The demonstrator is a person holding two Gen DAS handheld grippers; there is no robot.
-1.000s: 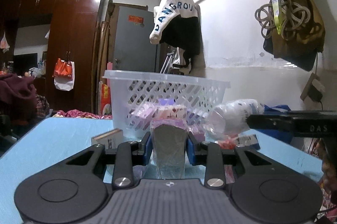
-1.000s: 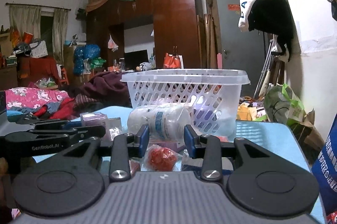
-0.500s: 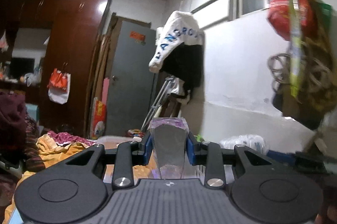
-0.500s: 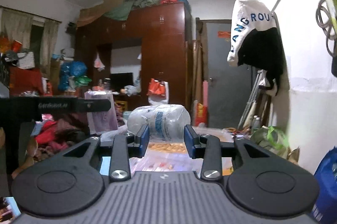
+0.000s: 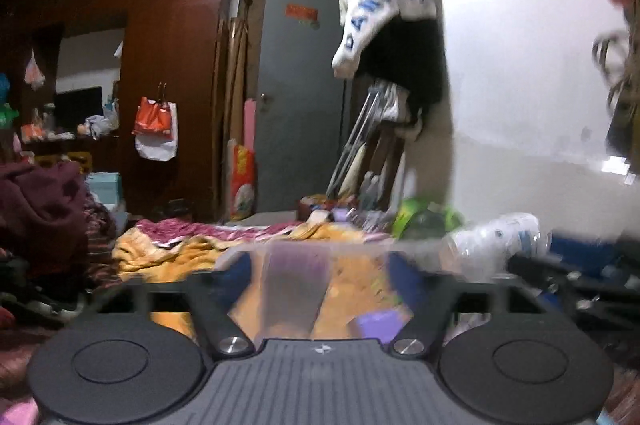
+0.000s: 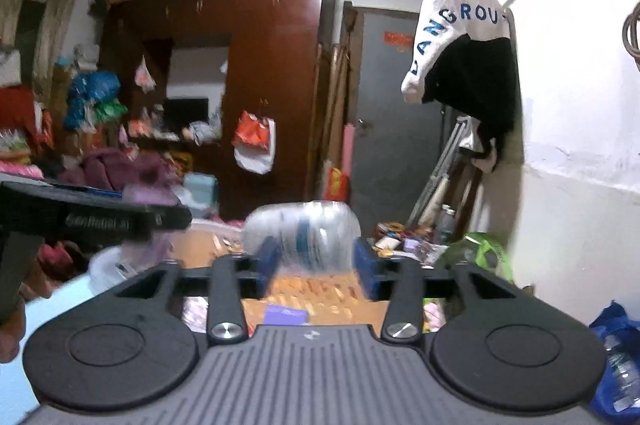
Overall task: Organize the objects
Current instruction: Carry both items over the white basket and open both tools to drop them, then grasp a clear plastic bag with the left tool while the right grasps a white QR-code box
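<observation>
Release is the step in hand: both loads are being let go over the basket (image 5: 248, 253), whose pale plastic rim shows blurred just below the grippers. The left gripper (image 5: 318, 275) has its jaws opening, blue pads well clear of the pouch (image 5: 294, 289), a soft purple-and-grey packet with a flat tapered shape that hangs loose between them above the basket. The right gripper (image 6: 316, 263) is opening too, around the bottle (image 6: 304, 235), a crumpled clear plastic one with a blue label lying crosswise; whether its pads touch the bottle's sides is too blurred to tell. Small purple packets already lie inside the basket. Next, I judge, both grippers should lift clear of the basket rim and go back to the table (image 6: 56, 309), a light blue surface, for more.
</observation>
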